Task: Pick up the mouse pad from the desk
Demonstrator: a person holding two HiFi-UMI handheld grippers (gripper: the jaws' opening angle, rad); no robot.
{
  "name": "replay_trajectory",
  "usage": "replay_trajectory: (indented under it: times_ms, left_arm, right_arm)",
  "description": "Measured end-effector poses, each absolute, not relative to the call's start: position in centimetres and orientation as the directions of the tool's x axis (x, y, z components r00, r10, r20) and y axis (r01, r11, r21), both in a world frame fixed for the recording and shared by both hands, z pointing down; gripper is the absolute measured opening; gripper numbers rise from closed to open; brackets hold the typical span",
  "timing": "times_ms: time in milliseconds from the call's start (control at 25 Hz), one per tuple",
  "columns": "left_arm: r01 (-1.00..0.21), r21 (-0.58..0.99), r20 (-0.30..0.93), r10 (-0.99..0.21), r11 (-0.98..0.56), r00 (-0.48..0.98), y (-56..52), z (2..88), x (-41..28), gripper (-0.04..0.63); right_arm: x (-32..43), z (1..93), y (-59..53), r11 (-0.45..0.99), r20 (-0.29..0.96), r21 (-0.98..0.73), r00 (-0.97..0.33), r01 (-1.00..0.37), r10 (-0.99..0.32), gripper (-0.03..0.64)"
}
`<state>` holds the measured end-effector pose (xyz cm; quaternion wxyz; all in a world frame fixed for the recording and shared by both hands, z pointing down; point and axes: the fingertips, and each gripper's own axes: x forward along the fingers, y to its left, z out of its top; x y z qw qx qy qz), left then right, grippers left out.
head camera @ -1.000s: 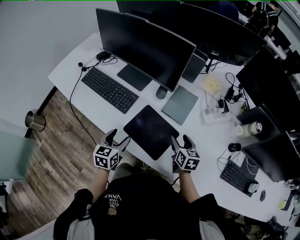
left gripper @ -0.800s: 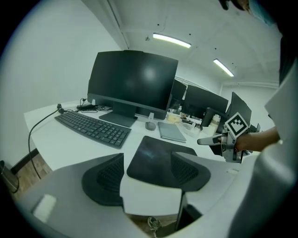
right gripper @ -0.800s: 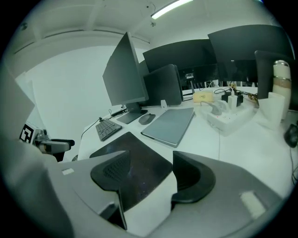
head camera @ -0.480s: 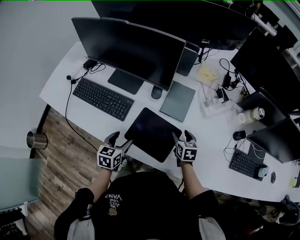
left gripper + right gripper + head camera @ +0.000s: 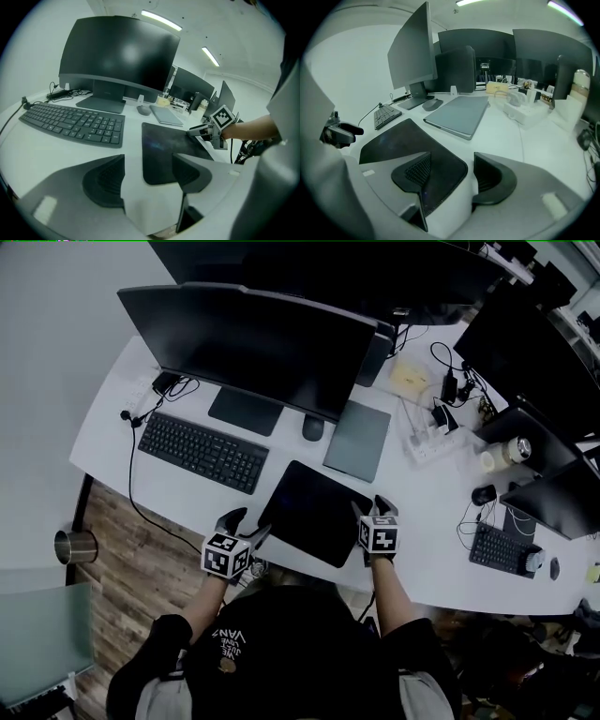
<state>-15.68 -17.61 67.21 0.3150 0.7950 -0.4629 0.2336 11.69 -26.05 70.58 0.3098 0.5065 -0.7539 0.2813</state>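
While the mouse pad (image 5: 314,512) lies flat near the front edge of the desk (image 5: 441,498), at 6 o'clock of the monitor (image 5: 248,343), neither gripper has hold of it.

Item 1. Left gripper (image 5: 247,526): jaws spread, at 8 o'clock of the pad; its own view shows the pad's near corner in the gap, the right jaw over the dark surface.

Item 2. Right gripper (image 5: 370,507): jaws spread, at 4 o'clock of the pad; its left jaw hangs over the opposite near corner.

Item 3. Keyboard (image 5: 202,451), at 10 o'clock of the pad; grey slab (image 5: 356,440), at 1 o'clock (tablet or notebook, not decidable).

Handling note, as judgement: the pad looks thin and limp, so each gripper should probably work one jaw under the rim and the other on top. Both would best close together and rise level, or the middle may sag or one corner slip free.

Not determinable: whether either jaw touches the pad. From the head view the marker cubes and the person's shoulders hide the desk's front edge.
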Motion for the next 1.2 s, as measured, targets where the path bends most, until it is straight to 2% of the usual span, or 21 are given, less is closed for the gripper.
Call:
replay_trajectory:
  times_ms: [200,480,560,680,760,1200]
  left_arm:
    - [-0.868,0.311,0.672,-0.557,-0.387,0.488,-18.0,68.1,-15.7,0.291]
    - [-0.856,0.337,0.681,-0.527,-0.391,0.509,-17.9,68.6,-15.5,0.293]
    - [-0.853,0.344,0.684,-0.518,-0.392,0.514,-17.8,68.7,-15.4,0.293]
    - [-0.853,0.346,0.692,-0.508,-0.391,0.514,-17.7,68.9,-15.0,0.293]
    - [-0.859,0.334,0.712,-0.494,-0.388,0.500,-17.5,69.2,-15.0,0.293]
    - [-0.882,0.300,0.780,-0.439,-0.363,0.446,-17.0,69.9,-14.3,0.310]
  right_arm:
    - [11.5,70.6,-26.1,0.304,0.754,-0.110,-0.279,-0.946,-0.595,0.272]
    - [11.0,70.5,-25.8,0.290,0.759,-0.114,-0.271,-0.950,-0.592,0.227]
    - [10.7,70.5,-25.6,0.299,0.762,-0.131,-0.289,-0.945,-0.580,0.199]
    - [9.6,70.1,-25.3,0.323,0.759,-0.167,-0.330,-0.932,-0.561,0.095]
    - [9.1,69.8,-25.1,0.338,0.759,-0.161,-0.335,-0.927,-0.559,0.063]
    - [8.2,68.3,-24.4,0.341,0.738,-0.160,-0.341,-0.927,-0.582,0.043]
